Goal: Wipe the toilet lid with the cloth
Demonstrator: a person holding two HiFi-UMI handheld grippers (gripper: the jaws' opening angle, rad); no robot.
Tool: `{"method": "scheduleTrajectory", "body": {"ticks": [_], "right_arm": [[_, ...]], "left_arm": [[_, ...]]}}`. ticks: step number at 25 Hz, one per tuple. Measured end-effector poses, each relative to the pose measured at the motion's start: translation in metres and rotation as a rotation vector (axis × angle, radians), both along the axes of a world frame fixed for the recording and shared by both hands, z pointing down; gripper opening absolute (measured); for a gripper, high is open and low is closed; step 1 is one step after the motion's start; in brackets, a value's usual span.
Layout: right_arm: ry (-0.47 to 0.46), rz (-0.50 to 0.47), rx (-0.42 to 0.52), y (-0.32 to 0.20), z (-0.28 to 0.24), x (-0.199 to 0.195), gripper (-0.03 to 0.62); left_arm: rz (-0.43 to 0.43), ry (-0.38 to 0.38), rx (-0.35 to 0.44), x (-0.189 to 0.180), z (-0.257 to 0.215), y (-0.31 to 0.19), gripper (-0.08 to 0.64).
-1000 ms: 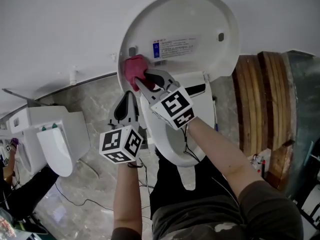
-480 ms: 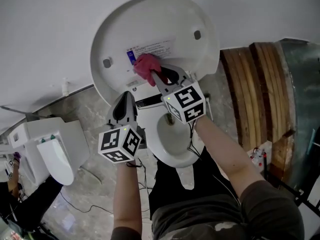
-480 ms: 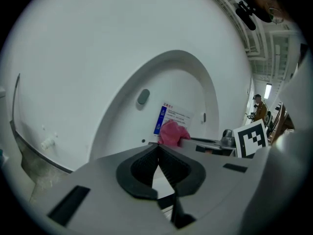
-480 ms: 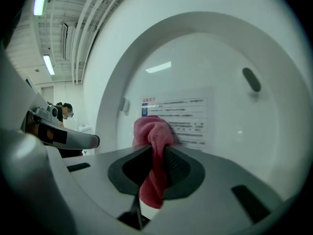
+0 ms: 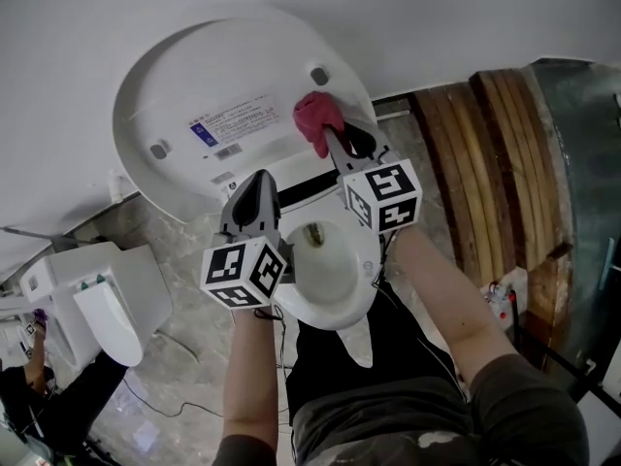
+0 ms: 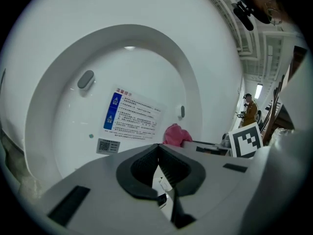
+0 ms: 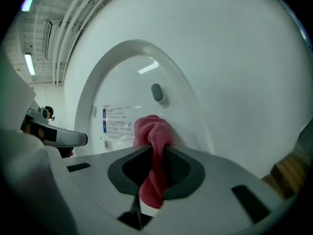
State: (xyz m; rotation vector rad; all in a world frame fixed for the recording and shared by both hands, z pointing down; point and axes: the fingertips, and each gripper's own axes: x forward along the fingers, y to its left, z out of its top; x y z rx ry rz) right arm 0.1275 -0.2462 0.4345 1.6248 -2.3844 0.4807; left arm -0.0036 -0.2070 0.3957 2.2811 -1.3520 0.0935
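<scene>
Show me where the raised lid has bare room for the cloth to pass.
Bare: the arc of the lid above the label, from left bumper to right bumper. Crowded: beside the right bumper, where the cloth and right gripper sit.

To my right, wooden boards [image 5: 514,163] stand against the white wall [image 5: 146,8]. The floor [image 5: 184,348] is grey marbled tile with thin cables [image 5: 160,404] trailing over it. On my left sits a second white toilet [image 5: 107,304] with its tank behind. Past it, at the corner, there is a person [image 5: 29,396] in dark clothes. Another person [image 6: 250,110] stands far off, under a ceiling light [image 6: 257,89].
</scene>
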Motion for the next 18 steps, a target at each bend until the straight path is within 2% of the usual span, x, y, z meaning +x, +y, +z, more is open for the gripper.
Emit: {"method": "scheduleTrajectory", "body": {"ticks": [3, 10, 13, 18], "right_arm": [[-0.004, 0.036, -0.013, 0.004, 0.003, 0.019, 0.043], [-0.013, 0.033, -0.012, 0.014, 0.001, 0.017, 0.043], [-0.018, -0.003, -0.007, 0.021, -0.002, -0.001, 0.043], [-0.024, -0.120, -0.003, 0.031, 0.000, -0.062, 0.043]], "left_arm": [[0.009, 0.002, -0.003, 0.017, 0.002, 0.002, 0.006], [0.005, 0.006, -0.010, 0.023, 0.007, 0.011, 0.006], [-0.016, 0.009, -0.018, 0.008, 0.009, 0.016, 0.006], [-0.067, -0.004, -0.025, -0.036, 0.015, 0.021, 0.006]]}}
